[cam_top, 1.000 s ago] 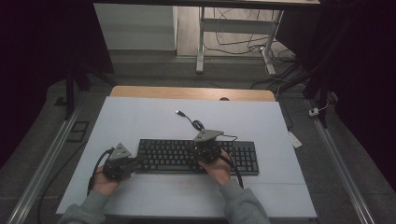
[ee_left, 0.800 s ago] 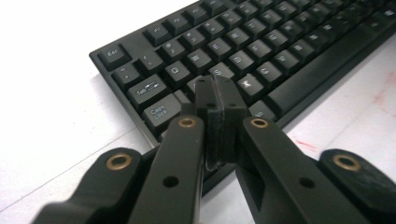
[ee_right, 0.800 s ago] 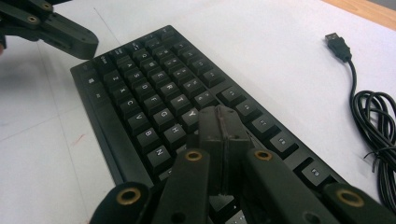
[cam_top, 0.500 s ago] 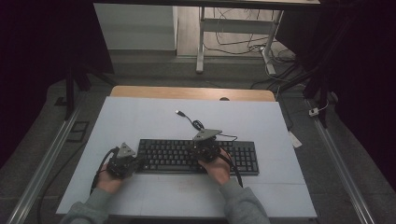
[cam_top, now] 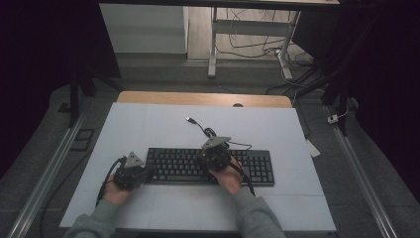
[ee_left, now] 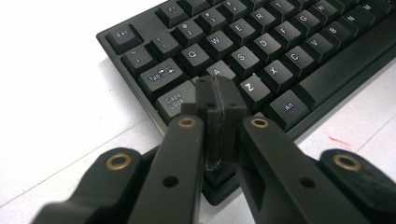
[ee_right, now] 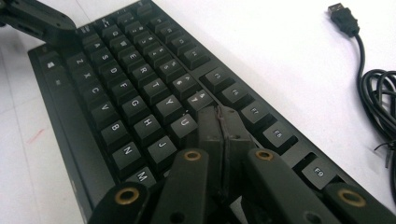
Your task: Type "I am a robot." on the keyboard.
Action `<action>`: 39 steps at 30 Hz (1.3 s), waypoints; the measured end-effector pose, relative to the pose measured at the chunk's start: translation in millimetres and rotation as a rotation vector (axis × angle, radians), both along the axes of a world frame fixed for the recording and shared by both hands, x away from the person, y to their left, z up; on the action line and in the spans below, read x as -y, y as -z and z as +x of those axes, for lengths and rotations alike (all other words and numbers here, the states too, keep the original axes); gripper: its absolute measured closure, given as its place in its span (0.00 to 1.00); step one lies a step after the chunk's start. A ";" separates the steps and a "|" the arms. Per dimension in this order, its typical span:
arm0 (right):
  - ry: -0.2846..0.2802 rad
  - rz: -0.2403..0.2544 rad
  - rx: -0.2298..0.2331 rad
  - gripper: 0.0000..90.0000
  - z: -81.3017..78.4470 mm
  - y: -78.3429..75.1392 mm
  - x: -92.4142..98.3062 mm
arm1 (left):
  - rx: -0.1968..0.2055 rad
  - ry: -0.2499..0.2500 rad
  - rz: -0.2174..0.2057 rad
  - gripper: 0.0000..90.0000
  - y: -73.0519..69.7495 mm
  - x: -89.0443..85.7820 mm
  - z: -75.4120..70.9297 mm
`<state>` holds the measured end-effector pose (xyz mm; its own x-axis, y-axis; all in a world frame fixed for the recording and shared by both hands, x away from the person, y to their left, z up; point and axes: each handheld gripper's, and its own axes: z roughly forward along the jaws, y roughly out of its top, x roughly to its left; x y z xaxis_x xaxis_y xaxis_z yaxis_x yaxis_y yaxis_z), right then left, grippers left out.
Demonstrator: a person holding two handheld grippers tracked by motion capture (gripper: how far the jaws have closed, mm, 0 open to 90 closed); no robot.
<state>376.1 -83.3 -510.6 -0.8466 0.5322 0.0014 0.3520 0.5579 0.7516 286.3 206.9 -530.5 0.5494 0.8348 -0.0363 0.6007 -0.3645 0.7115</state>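
Two hand-held grippers were seen over a black keyboard (cam_top: 208,167), which lay flat on the white table (cam_top: 148,124) at about 6 o'clock of the tabletop, long side across. Left gripper (cam_top: 132,173) was held at the keyboard's 9 o'clock end; in the left gripper view (ee_left: 219,100) its jaws were pressed together with nothing between them, tips placed just over the A key (ee_left: 219,71), between Caps Lock and Z; contact could not be told. Right gripper (cam_top: 215,153) was held over the keyboard's middle; in the right gripper view (ee_right: 219,123) its jaws were likewise pressed together and empty, tips set by the U key (ee_right: 184,123), touch not clear. Keyboard cable (cam_top: 210,133) was coiled at 12 o'clock of the keyboard, with its USB plug (cam_top: 189,119) lying loose on the table, well apart from both grippers
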 end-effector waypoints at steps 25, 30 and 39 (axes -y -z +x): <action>-0.011 -0.037 -0.006 0.99 1.3 4.4 -6.0 | 0.000 0.002 0.012 0.99 0.9 1.1 -0.2; -0.022 0.014 0.028 0.99 -4.9 -7.5 -0.2 | 0.015 -0.003 0.002 0.98 -2.5 0.9 -1.5; 0.001 0.069 0.005 0.85 -4.0 -10.9 18.3 | 0.044 -0.008 -0.041 0.89 -7.0 -2.0 -3.7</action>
<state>372.1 -101.6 -499.7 -0.8463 0.5316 0.0335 0.3481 0.5045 0.7901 282.6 208.9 -523.4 0.5444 0.8375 -0.0465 0.5712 -0.3296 0.7517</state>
